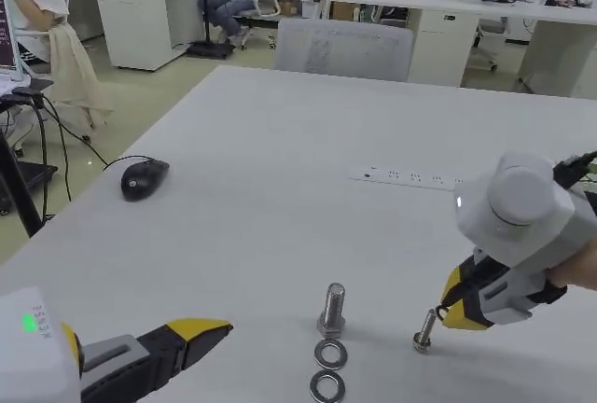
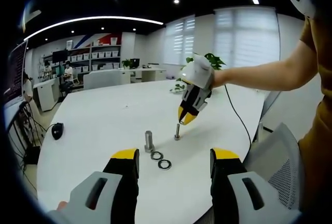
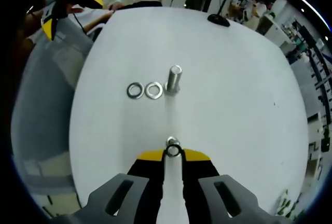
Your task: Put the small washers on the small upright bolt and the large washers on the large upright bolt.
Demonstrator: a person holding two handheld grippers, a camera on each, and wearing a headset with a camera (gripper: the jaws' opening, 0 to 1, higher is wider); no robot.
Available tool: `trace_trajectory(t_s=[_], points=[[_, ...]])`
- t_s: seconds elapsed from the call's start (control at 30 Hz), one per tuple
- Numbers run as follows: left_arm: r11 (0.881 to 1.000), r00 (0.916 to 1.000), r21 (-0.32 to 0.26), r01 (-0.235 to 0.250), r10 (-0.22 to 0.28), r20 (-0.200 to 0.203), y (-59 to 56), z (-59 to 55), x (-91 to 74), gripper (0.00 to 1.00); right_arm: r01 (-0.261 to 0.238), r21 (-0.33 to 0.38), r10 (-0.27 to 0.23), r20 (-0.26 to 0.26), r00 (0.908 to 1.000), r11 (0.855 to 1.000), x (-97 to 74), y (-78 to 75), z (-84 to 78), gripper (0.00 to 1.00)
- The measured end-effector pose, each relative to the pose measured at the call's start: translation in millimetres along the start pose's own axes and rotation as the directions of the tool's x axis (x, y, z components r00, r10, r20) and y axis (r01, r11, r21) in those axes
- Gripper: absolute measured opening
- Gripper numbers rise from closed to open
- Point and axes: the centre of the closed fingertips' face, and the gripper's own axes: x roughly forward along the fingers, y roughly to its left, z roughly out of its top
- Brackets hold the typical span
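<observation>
On the table [image 1: 280,142], near its front edge, the large upright bolt [image 1: 333,308] stands at centre, with the small upright bolt [image 1: 424,330] to its right. A large washer [image 1: 330,354] lies flat just in front of the large bolt, and a second large washer [image 1: 327,387] lies just in front of that one. The right gripper [image 1: 448,317] is just right of the small bolt, with a small washer [image 3: 173,150] between its jaws at the bolt's top. The left gripper [image 1: 219,330] is at front left, well apart. A mouse [image 1: 144,178] lies far left, and a power strip [image 1: 406,178] lies behind on the right
</observation>
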Motion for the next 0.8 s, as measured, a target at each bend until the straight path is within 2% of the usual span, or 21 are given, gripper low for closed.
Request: trace_trajectory(t_s=[0.3, 0.73, 0.8], points=[[1.0, 1.0, 0.005, 0.001, -0.001, -0.007, 1.1, 0.9, 0.6, 0.54, -0.017, -0.019, 0.016, -0.008, 0.9998, 1.0, 3.0, -0.8, 5.1, 0.13], [1.0, 1.0, 0.0, -0.003, 0.003, -0.007, -0.8, -0.4, 0.0, 0.54, -0.036, -0.049, 0.034, -0.036, 0.9988, 0.998, 14.9, -0.5, 0.4, 0.13], [1.0, 1.0, -0.002, -0.004, 0.004, -0.008, -0.8, -0.4, -0.3, 0.54, -0.031, -0.075, 0.028, -0.039, 0.9988, 0.997, 18.2, -1.0, 0.4, 0.13]])
